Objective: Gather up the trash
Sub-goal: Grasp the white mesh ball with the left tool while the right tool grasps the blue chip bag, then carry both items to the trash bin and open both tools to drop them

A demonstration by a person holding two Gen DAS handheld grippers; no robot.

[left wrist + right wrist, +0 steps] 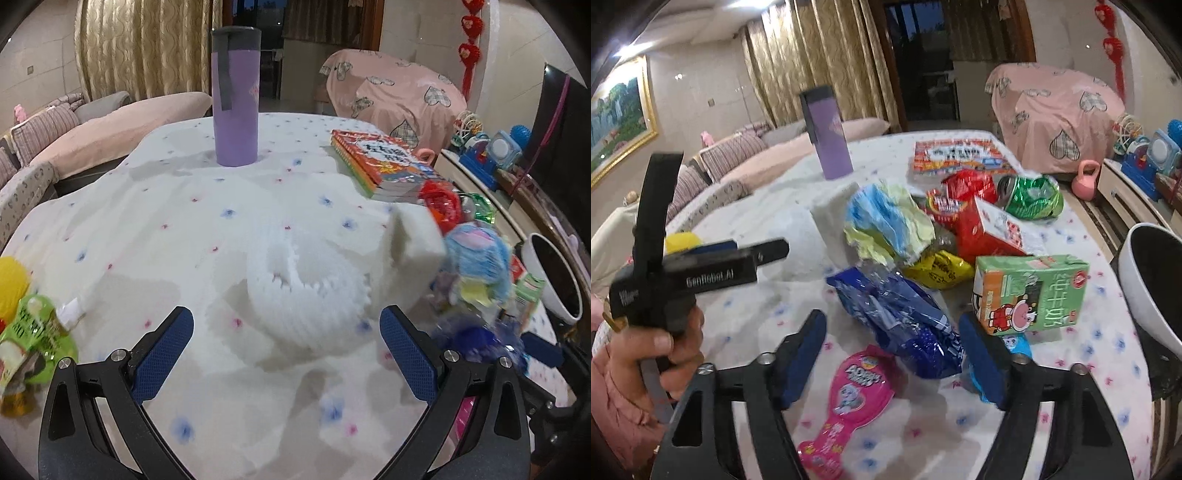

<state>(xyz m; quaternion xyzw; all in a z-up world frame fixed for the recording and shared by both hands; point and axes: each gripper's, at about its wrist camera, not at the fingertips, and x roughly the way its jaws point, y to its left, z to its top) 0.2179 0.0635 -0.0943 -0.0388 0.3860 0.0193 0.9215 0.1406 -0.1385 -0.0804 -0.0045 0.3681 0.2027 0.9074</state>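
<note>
My right gripper [894,323] hangs over the trash pile, jaws apart on either side of a crinkled blue wrapper [897,317]; the pads do not visibly press on it. Around it lie a pink pouch [849,398], a green milk carton [1030,291], a red carton [990,229], a yellow wrapper [938,271], crumpled blue and yellow paper [886,221] and a crushed green can [1030,199]. My left gripper [286,321] is open above a ridged white foam piece [306,295], beside a white foam block [413,243]. A green pouch [33,332] lies at far left.
A white bin with a dark inside [1152,280] stands off the table's right edge. A purple tumbler [234,99] and a stack of books [384,162] sit at the back of the white dotted tablecloth [166,221]. A hand [665,343] holds the left gripper.
</note>
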